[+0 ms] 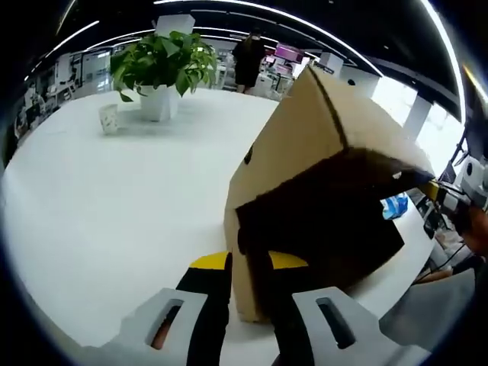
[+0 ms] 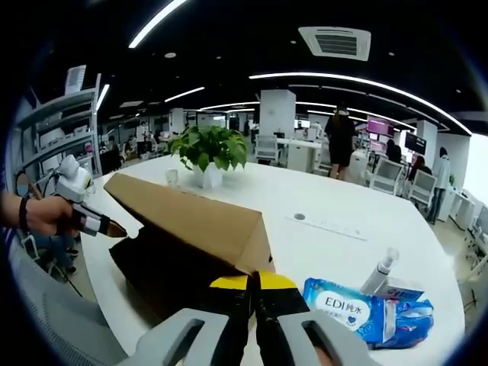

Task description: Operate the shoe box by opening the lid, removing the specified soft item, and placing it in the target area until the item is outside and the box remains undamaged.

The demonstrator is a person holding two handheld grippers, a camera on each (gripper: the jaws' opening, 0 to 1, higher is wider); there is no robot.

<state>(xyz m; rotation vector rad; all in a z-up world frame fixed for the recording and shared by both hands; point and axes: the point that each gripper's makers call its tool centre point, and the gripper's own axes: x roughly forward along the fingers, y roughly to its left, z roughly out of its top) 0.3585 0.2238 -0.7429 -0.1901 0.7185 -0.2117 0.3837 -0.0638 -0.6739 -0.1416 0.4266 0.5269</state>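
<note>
- While the shoe box (image 1: 320,191) stands on the white table (image 1: 114,206) with its brown lid (image 1: 305,130) tipped up, the left gripper (image 1: 250,293) has its jaws on either side of the box's near corner wall, clamped on it.
- Straight ahead of those jaws gapes the dark inside of the box; what lies in there I cannot make out.
- Far beyond the left jaw stand a potted plant (image 1: 162,65) and a small cup (image 1: 109,118), well apart from the box.
- Right of the box, the other gripper's tip (image 1: 427,183) reaches in at the lid's edge.
- Over in the right gripper view, the right gripper (image 2: 254,293) has its jaws together on the lid's corner (image 2: 255,255), the cardboard pinched between them.
- Just right of these jaws lies a blue wipes pack (image 2: 366,309), with a spray bottle (image 2: 380,272) touching behind it.
- Left, a hand (image 2: 46,213) holds the other gripper at the box's far end.
- Ahead, the potted plant (image 2: 207,152) stands past the lid.
</note>
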